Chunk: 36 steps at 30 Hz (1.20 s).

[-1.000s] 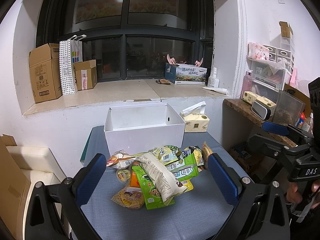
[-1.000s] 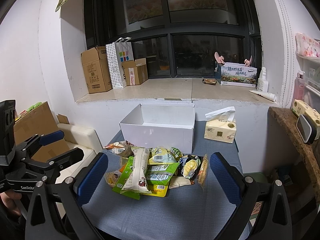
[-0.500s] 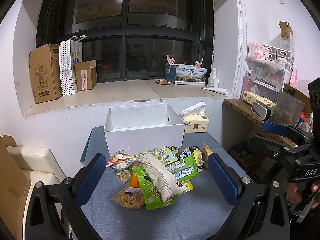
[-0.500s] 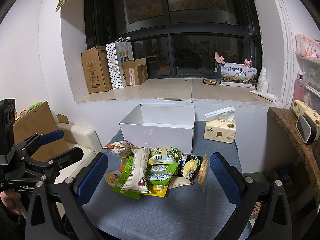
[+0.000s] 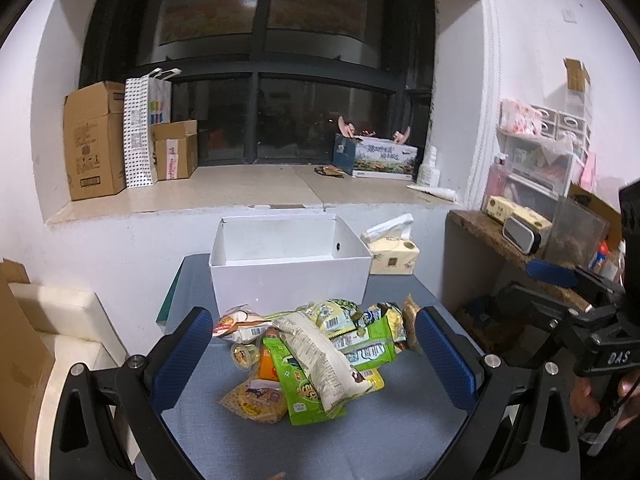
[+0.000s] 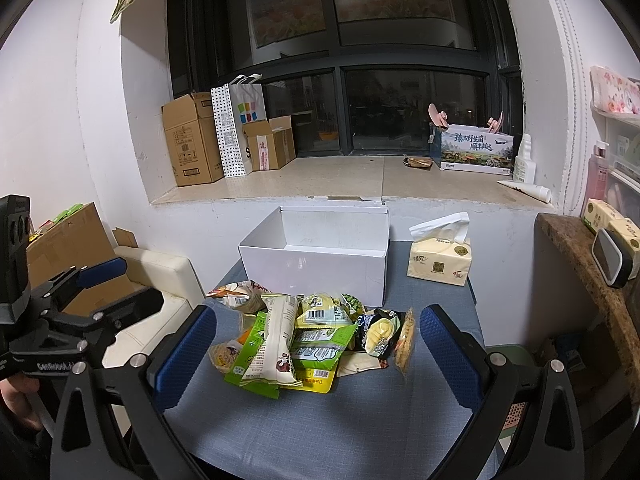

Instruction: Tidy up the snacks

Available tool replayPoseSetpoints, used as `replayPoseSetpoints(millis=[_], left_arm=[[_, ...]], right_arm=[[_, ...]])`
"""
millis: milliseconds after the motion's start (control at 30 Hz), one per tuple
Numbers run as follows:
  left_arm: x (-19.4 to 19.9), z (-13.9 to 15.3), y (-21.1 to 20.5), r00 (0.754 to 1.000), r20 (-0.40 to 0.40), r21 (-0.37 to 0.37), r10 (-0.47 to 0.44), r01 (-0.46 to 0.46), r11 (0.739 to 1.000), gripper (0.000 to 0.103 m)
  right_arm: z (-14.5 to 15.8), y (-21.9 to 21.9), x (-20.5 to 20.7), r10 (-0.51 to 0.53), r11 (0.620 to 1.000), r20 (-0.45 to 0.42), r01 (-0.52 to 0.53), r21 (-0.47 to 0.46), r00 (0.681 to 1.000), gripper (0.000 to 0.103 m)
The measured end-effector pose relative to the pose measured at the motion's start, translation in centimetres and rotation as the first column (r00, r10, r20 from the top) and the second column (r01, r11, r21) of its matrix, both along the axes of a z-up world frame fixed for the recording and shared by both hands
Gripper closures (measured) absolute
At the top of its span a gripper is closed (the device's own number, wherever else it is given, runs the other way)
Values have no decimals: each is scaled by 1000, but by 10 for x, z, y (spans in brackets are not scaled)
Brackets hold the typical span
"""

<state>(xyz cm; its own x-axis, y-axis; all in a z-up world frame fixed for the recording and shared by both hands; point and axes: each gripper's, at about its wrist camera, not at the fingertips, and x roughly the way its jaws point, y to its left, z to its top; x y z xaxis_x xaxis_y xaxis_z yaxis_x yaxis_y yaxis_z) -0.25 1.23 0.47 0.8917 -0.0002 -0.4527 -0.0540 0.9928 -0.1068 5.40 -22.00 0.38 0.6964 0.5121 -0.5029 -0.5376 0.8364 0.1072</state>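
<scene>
A heap of snack packets (image 5: pixel 316 352) (image 6: pixel 304 336) lies in the middle of a blue-grey tablecloth (image 5: pixel 360 440) (image 6: pixel 340 432). Topmost is a long white packet (image 5: pixel 316 356) (image 6: pixel 274 340) over green ones. Behind the heap stands an empty white box (image 5: pixel 288 280) (image 6: pixel 316 268). My left gripper (image 5: pixel 310 354) hovers above the near side of the heap, open, nothing between its blue pads. My right gripper (image 6: pixel 316 352) is likewise open and empty, framing the heap from the near side. Each gripper shows at the edge of the other's view, held by a hand.
A yellow tissue pack (image 5: pixel 394 256) (image 6: pixel 438 260) sits right of the box. Behind runs a stone window ledge (image 6: pixel 340 184) with cardboard boxes (image 5: pixel 96 140). A wooden shelf (image 6: pixel 592 280) stands at right, a white cushion (image 5: pixel 56 320) and cardboard at left.
</scene>
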Motion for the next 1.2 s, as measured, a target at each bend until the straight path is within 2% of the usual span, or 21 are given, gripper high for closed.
replayPoseSetpoints(millis=[133,200,400,467,533,600,700,733,800,833,867,900,933,1000,1033,1100,1200], left_arm=[[11,-7,22,999,-16,-60,35,-36,998,0],[23,-14,40,998,-46,-113,51,-56,992,0],[81,-56,85,970,-231,-182,75,-118,976,0],[107,-76,98,949,-310,-217,52,-124,968,0],[132,-93,105,925,-379,-223,32,-125,967,0],[158,-112,110,895,-446,-214,26,-134,968,0],[193,-136,116,843,-537,-261,-23,-141,955,0],[204,-144,118,819,-573,-254,-19,-155,955,0],[215,-151,123,802,-596,-214,36,-201,956,1],[220,-156,123,788,-615,-212,35,-208,955,1],[223,-163,124,764,-645,-233,6,-204,951,14],[225,-172,124,743,-669,-267,-28,-205,942,35],[224,-176,125,736,-675,-299,-46,-217,929,41],[220,-178,122,734,-679,-278,-29,-219,935,52],[217,-178,118,739,-673,-265,-35,-197,944,53],[207,-174,115,765,-643,-266,-36,-178,947,58],[186,-158,112,826,-563,-269,-37,-140,953,60]], right_arm=[[-1,-2,0,-2,1000,-4,2,0,1000,0],[-2,-3,0,-4,1000,-7,4,-1,1000,0],[-8,-2,3,-8,1000,-21,8,-2,1000,0],[-9,-2,4,-7,1000,-24,7,-2,1000,0],[-11,-1,5,-8,1000,-32,8,-4,999,0],[-14,0,7,-14,1000,-41,13,-11,999,0],[-18,-1,10,-18,1000,-53,17,-11,998,0],[-19,-2,10,-21,1000,-56,20,-12,998,0],[-21,-4,12,-29,1000,-64,28,-13,998,0],[-22,-6,12,-33,999,-68,32,-11,997,0],[-23,-8,13,-38,999,-74,37,-9,997,0],[-25,-9,14,-41,999,-78,41,-7,996,0],[-26,-11,15,-45,999,-85,45,-3,995,0],[-29,-14,18,-57,998,-98,57,4,994,0],[-30,-16,19,-60,998,-105,61,9,993,0],[-33,-16,22,-63,998,-120,65,14,991,0],[-38,-13,23,-70,997,-130,71,7,989,0]])
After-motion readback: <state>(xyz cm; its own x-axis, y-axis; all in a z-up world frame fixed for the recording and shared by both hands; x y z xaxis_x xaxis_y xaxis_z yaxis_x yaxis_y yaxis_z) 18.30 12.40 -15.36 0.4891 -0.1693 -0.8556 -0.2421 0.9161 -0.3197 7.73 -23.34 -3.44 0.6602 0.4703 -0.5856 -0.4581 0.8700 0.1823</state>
